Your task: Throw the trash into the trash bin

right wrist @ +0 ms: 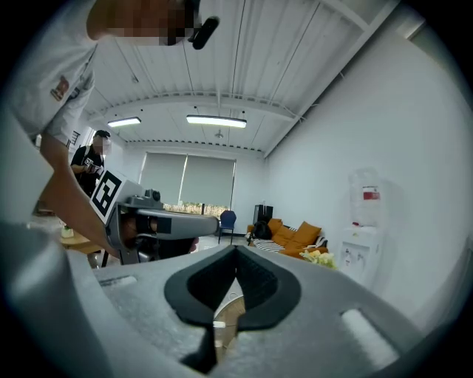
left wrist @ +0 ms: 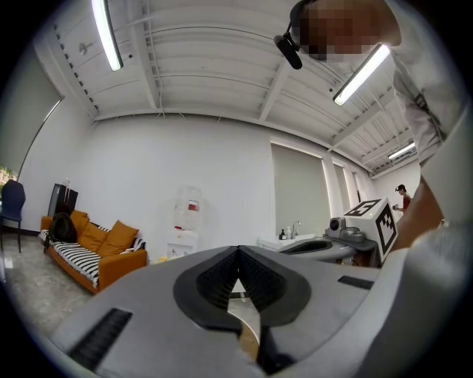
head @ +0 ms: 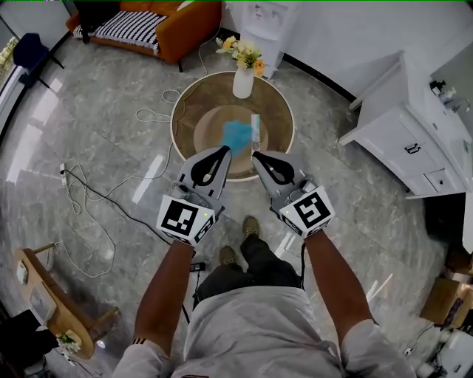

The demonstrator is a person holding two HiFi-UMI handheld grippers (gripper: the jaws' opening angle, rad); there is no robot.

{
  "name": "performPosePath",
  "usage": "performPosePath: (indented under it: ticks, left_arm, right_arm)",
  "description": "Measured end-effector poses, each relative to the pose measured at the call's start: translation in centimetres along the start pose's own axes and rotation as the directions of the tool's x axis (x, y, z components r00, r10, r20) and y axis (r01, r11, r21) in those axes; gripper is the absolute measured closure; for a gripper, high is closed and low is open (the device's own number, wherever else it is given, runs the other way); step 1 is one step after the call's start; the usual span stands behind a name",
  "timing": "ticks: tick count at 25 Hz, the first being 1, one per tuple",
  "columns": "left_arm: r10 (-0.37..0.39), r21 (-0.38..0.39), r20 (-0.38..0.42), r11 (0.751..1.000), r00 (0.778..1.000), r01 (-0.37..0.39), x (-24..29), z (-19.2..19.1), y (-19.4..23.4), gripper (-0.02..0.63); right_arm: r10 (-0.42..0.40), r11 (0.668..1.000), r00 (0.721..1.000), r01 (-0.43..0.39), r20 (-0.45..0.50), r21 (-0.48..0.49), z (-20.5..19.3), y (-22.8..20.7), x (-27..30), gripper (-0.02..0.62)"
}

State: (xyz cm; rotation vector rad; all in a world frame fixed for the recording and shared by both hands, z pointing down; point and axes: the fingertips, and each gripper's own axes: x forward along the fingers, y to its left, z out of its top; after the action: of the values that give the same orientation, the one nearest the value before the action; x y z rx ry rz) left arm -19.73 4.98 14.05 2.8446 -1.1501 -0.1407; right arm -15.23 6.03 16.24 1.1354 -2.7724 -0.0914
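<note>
A crumpled blue piece of trash (head: pixel 236 136) lies near the middle of the round wooden table (head: pixel 201 103). A small white and teal item (head: pixel 256 131) stands right beside it. My left gripper (head: pixel 224 150) hovers over the table's near edge, its tip just short of the blue trash, jaws shut and empty. My right gripper (head: pixel 256 156) is level with it on the right, also shut with nothing held. In the left gripper view the fingertips (left wrist: pixel 238 251) meet; in the right gripper view the pads (right wrist: pixel 236 251) touch. No bin shows in any view.
A white vase of flowers (head: pixel 243 77) stands at the table's far edge. An orange sofa (head: pixel 159 26) and a water dispenser (head: pixel 266 22) line the far wall, with white cabinets (head: pixel 410 144) at right. Cables (head: pixel 85 199) trail across the floor at left. A person stands far off (right wrist: pixel 90 159).
</note>
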Motion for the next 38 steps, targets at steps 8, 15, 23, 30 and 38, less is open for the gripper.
performPosePath:
  ticks: [8,15,23,30,38]
  left_arm:
    - [0.090,0.012,-0.035,0.996,0.995,-0.090,4.8,-4.1,2.8,0.606]
    - [0.151,0.031,-0.065,0.988,0.986,-0.150,8.5,-7.5,5.0,0.606]
    - [0.168,0.026,-0.119,0.986,0.979,-0.166,10.0,-11.8,8.6,0.606]
    - [0.135,0.013,-0.175,0.991,0.975,-0.135,10.8,-17.5,11.5,0.606]
    - [0.098,-0.004,-0.247,0.995,0.964,-0.102,11.6,-22.7,13.8,0.606]
  right_arm:
    - [0.021,1.000,0.999,-0.021,-0.024,-0.001,-3.8,-5.3,2.2,0.594]
    - [0.072,0.997,0.996,-0.072,-0.051,0.008,-6.8,-9.2,4.5,0.594]
    - [0.103,0.995,0.988,-0.104,-0.114,-0.005,-12.0,-10.7,8.4,0.594]
    - [0.093,0.996,0.981,-0.092,-0.169,0.016,-17.6,-11.5,11.7,0.594]
    - [0.100,0.995,0.974,-0.098,-0.204,0.019,-22.4,-10.8,13.9,0.592]
